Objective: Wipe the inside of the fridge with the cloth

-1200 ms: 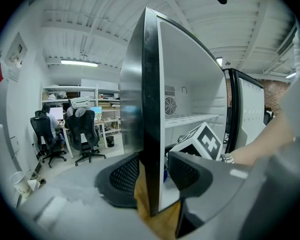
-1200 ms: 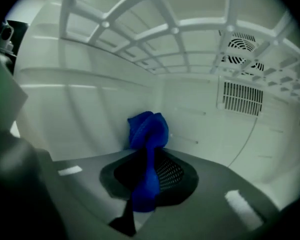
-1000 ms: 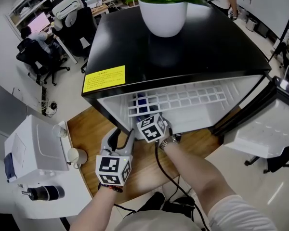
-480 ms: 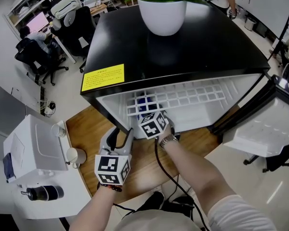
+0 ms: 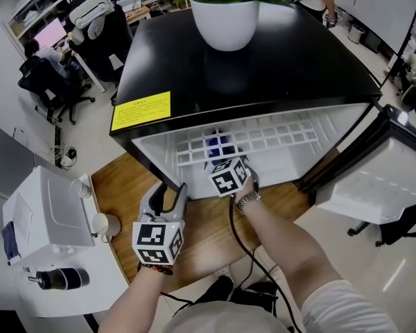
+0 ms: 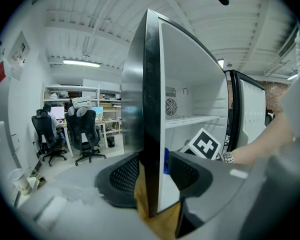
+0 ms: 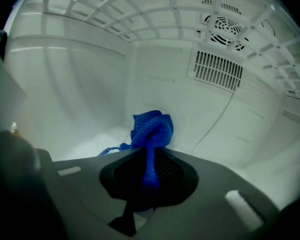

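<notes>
A black mini fridge (image 5: 263, 68) stands open, its door (image 5: 374, 179) swung out to the right. My right gripper (image 5: 225, 159) reaches in under the white wire shelf (image 5: 277, 137). It is shut on a bunched blue cloth (image 7: 152, 126), which sticks out past the fingertips just above the white fridge floor (image 7: 80, 144). Through the shelf the cloth (image 5: 222, 143) shows as a blue patch. My left gripper (image 5: 168, 191) straddles the front edge of the fridge's left side wall (image 6: 150, 109), with one pad (image 6: 122, 176) on each side, shut on it.
A white pot with a green plant (image 5: 225, 19) sits on the fridge top. Vent slots (image 7: 220, 69) are in the fridge's back wall. A white machine (image 5: 41, 214) and cups (image 5: 104, 224) stand at the left on a white counter. The fridge rests on a wooden board (image 5: 208, 220).
My right gripper has carried the cloth a little to the right and deeper into the fridge. The left gripper has stayed on the wall edge.
</notes>
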`<state>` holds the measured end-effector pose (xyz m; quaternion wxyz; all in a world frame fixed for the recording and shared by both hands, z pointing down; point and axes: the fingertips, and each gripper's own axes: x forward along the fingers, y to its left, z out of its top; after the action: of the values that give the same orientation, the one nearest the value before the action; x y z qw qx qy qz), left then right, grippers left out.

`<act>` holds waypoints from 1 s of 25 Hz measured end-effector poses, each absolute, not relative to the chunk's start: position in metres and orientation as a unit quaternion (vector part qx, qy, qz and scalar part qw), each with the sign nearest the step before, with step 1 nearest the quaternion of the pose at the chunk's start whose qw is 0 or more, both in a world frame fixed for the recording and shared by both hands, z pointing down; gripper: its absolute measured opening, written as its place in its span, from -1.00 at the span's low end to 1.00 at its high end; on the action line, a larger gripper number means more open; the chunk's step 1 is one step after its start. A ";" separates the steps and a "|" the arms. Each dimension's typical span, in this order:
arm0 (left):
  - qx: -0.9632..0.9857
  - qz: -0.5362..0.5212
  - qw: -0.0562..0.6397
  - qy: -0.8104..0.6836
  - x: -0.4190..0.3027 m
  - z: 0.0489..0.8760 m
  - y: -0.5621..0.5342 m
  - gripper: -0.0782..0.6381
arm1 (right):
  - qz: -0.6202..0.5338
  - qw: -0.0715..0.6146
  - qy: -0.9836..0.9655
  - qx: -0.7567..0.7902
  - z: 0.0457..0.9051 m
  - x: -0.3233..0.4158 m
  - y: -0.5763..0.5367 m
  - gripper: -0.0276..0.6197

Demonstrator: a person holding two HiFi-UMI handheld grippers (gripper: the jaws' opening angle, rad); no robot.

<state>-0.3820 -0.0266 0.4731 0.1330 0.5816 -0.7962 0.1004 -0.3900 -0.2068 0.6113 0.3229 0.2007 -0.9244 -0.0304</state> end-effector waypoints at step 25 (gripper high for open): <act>0.567 0.099 0.137 -0.806 -0.383 0.473 -0.027 -0.29 | -0.017 0.343 -0.891 0.298 0.614 -0.294 -0.298 -0.76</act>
<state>-0.3835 -0.0270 0.4734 0.1369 0.5672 -0.8061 0.0989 -0.2944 -0.2975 0.6139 0.3427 0.2982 -0.8907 -0.0171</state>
